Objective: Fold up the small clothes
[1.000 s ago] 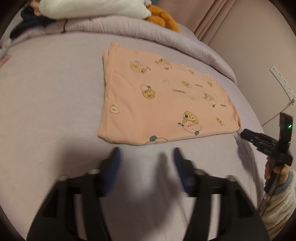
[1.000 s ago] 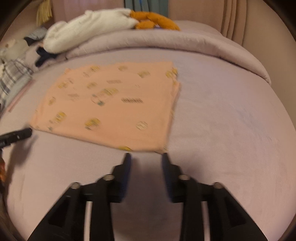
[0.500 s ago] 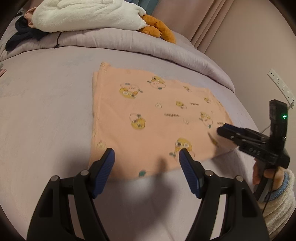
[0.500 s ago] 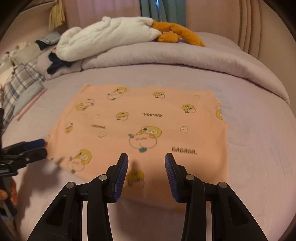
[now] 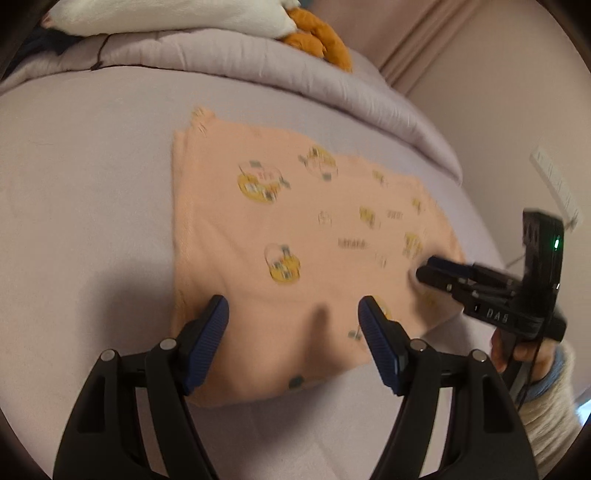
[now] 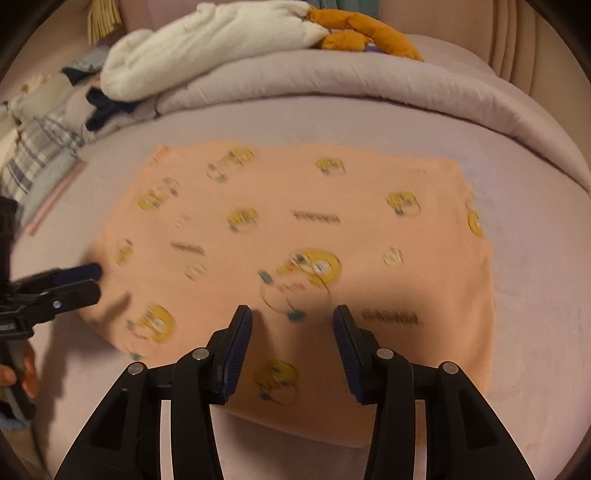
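Observation:
A peach garment with yellow cartoon prints (image 5: 306, 243) lies flat and folded on the lilac bed; it also shows in the right wrist view (image 6: 295, 236). My left gripper (image 5: 293, 314) is open, its blue-padded fingers over the garment's near edge. My right gripper (image 6: 291, 321) is open, over the garment's near edge from the other side. The right gripper also shows in the left wrist view (image 5: 428, 269) at the garment's right edge. The left gripper shows in the right wrist view (image 6: 94, 280) at the garment's left edge.
A rolled lilac duvet (image 6: 369, 85) runs along the far side, with a white plush blanket (image 6: 207, 40) and an orange soft toy (image 6: 369, 33) on it. Plaid and dark clothes (image 6: 40, 151) are piled at far left. A wall with a power strip (image 5: 554, 181) is at right.
Both grippers have moved forward from the bare bedsheet to over the garment's near edges. The left gripper's jaws have opened wider. The garment has not moved.

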A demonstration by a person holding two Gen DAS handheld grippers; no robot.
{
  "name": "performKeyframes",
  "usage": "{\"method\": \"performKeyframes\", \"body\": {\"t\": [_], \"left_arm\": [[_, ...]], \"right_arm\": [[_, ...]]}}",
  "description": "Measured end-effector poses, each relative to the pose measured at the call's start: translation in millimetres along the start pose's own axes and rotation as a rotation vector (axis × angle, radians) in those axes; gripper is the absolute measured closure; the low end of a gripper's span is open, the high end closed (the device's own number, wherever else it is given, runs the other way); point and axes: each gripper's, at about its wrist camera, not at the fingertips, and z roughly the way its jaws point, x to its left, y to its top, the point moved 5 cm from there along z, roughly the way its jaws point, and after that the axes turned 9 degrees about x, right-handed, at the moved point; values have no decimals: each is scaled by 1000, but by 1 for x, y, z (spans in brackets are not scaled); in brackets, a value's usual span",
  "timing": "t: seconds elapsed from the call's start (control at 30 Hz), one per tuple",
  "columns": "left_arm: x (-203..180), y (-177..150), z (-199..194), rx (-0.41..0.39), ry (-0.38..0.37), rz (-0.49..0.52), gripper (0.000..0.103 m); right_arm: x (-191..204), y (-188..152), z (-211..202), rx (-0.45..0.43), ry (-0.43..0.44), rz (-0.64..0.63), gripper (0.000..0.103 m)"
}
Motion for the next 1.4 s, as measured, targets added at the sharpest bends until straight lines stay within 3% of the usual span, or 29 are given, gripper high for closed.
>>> {"method": "performKeyframes", "body": {"t": [0.2, 0.3, 0.47, 0.57, 0.67, 0.77, 0.93, 1.07, 1.17, 1.3, 1.4], "left_arm": [[3, 31, -4, -59, -65, -61, 30], [1, 40, 2, -58, -79, -67, 30], [10, 39, 15, -14, -50, -62, 30], [12, 37, 17, -8, -52, -58, 30], [12, 37, 19, -1, -34, -49, 30], [11, 36, 20, -1, -21, -39, 30], [15, 38, 20, -2, -31, -53, 30], [15, 40, 22, -2, -33, -71, 30], [14, 38, 18, 9, -22, -86, 30], [10, 28, -9, -9, -20, -75, 30], [16, 15, -35, -34, -29, -72, 29]], "right_arm": [[19, 52, 13, -36, 98, 71, 57], [23, 75, 32, -7, 158, 124, 57], [19, 95, 53, 7, 161, 208, 77], [15, 93, 75, 81, 109, 211, 89], [15, 90, 76, 76, 98, 213, 95], [20, 81, 61, 79, 91, 193, 95], [48, 30, 12, 69, 61, 40, 95], [55, -15, 22, 140, 4, -26, 94], [58, -23, 23, 102, -24, -34, 94], [64, -47, 3, 118, 72, 16, 95], [74, -70, 6, 110, 41, -48, 94]]}}
